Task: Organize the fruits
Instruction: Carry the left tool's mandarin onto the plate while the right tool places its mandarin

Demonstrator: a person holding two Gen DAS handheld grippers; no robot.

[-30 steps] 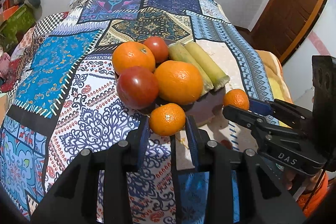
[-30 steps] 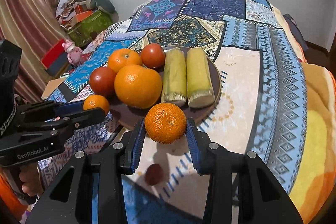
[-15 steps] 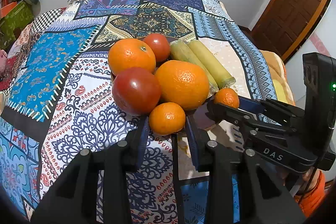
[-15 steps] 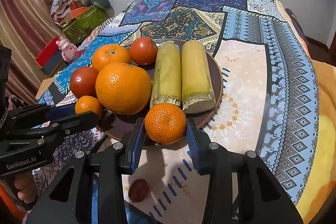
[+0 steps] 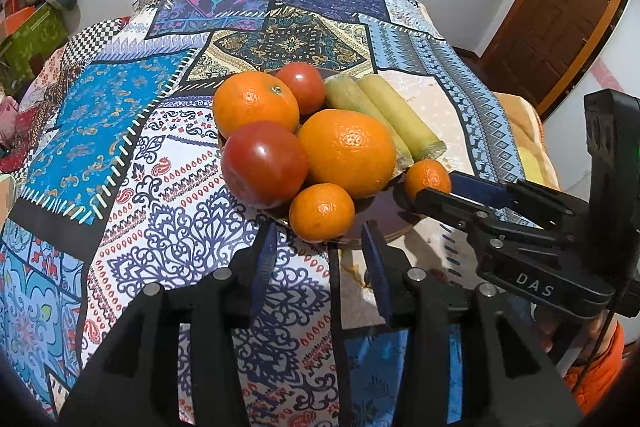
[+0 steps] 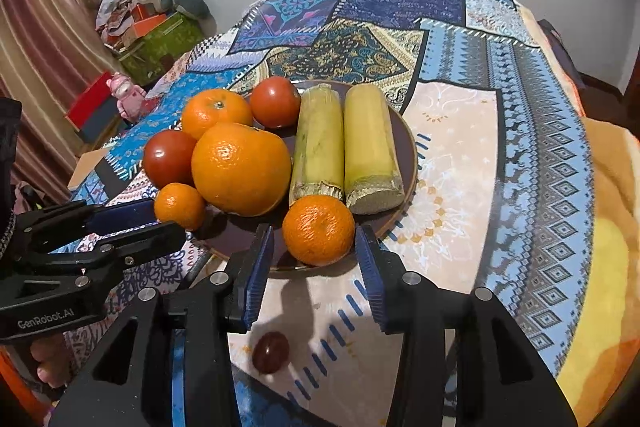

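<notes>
A dark brown round plate (image 6: 410, 143) was seen on a patchwork-patterned tablecloth (image 6: 460, 131), loaded with fruit. Two sugarcane pieces (image 6: 346, 143) lay side by side on its right half. A large orange (image 6: 241, 169) sat in the middle, touching a second orange (image 6: 216, 111) behind it. One tomato (image 6: 275, 101) was placed at the far side and another tomato (image 6: 168, 157) at the left edge.

The left gripper (image 5: 318, 253) was held with its blue-padded fingers apart, on either side of a small tangerine (image 5: 322, 211) resting at the plate's near left rim; no pad was seen pressing on it. The right gripper (image 6: 314, 257) was likewise spread, flanking a second tangerine (image 6: 319, 229) that sat on the near rim, just in front of the cut ends of the sugarcane. Whether its right pad touched the peel could not be told.

A small dark round fruit (image 6: 271, 351), possibly a grape, lay on the cloth below the right gripper. Boxes and a pink toy (image 6: 127, 95) were visible beyond the table.
</notes>
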